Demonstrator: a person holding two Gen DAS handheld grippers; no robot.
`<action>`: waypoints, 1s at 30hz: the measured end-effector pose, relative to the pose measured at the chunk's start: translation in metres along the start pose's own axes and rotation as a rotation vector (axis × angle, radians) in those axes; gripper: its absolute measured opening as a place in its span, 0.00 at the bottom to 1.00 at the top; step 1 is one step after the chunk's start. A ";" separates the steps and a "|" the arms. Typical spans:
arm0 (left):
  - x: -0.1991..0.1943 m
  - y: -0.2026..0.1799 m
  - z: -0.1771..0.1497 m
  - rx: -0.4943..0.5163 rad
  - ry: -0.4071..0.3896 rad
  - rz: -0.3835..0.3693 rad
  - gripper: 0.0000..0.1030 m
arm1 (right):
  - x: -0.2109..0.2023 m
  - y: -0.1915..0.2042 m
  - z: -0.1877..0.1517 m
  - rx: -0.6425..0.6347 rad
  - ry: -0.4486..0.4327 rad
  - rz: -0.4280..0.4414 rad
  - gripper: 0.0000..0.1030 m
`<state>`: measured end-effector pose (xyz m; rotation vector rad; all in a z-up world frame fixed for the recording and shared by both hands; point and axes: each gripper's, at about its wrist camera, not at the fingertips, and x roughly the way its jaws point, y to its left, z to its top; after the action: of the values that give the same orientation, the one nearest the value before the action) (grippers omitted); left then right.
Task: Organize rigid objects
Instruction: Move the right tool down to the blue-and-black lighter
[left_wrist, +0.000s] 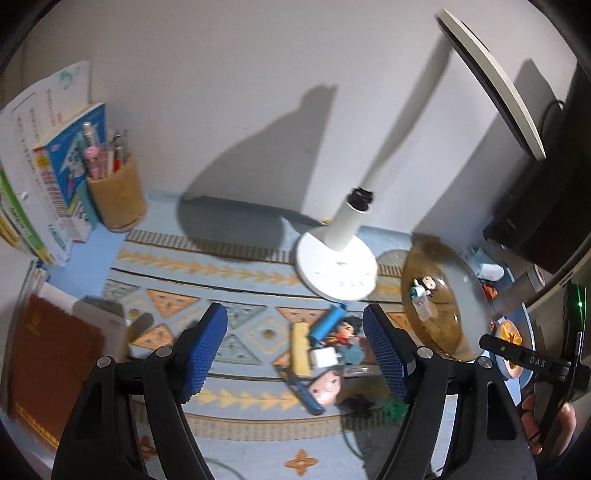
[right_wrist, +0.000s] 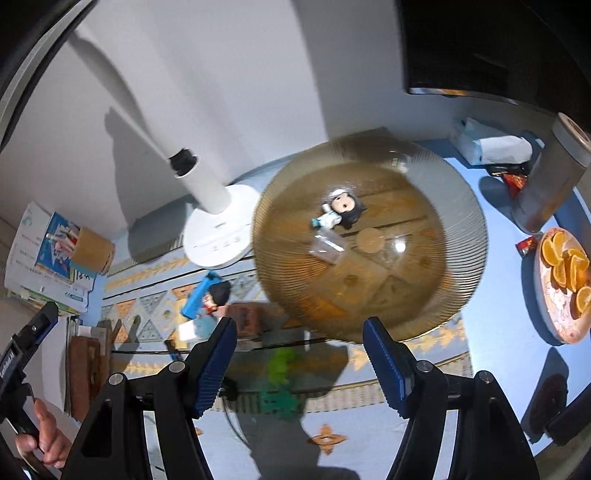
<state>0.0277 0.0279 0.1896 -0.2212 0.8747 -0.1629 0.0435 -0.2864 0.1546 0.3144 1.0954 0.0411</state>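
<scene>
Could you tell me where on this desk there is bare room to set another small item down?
Free: the patterned mat between the pen cup and the lamp base, and the near mat edge. Crowded: the toy pile beside the amber glass plate, and the right side around the orange slices.

"DAS" in white on the black right gripper (left_wrist: 532, 363); book print too blurred
</scene>
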 end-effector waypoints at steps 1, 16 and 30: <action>-0.002 0.004 0.001 -0.001 -0.002 0.004 0.72 | 0.000 0.005 -0.001 -0.001 -0.002 0.002 0.67; 0.074 0.015 -0.051 0.067 0.279 -0.029 0.72 | 0.012 0.039 -0.030 -0.018 0.031 0.028 0.67; 0.147 -0.010 -0.108 0.092 0.413 0.043 0.74 | 0.081 0.052 -0.074 -0.195 0.277 0.096 0.67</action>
<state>0.0362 -0.0295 0.0163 -0.0816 1.2785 -0.2122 0.0223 -0.2046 0.0680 0.1884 1.3389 0.2821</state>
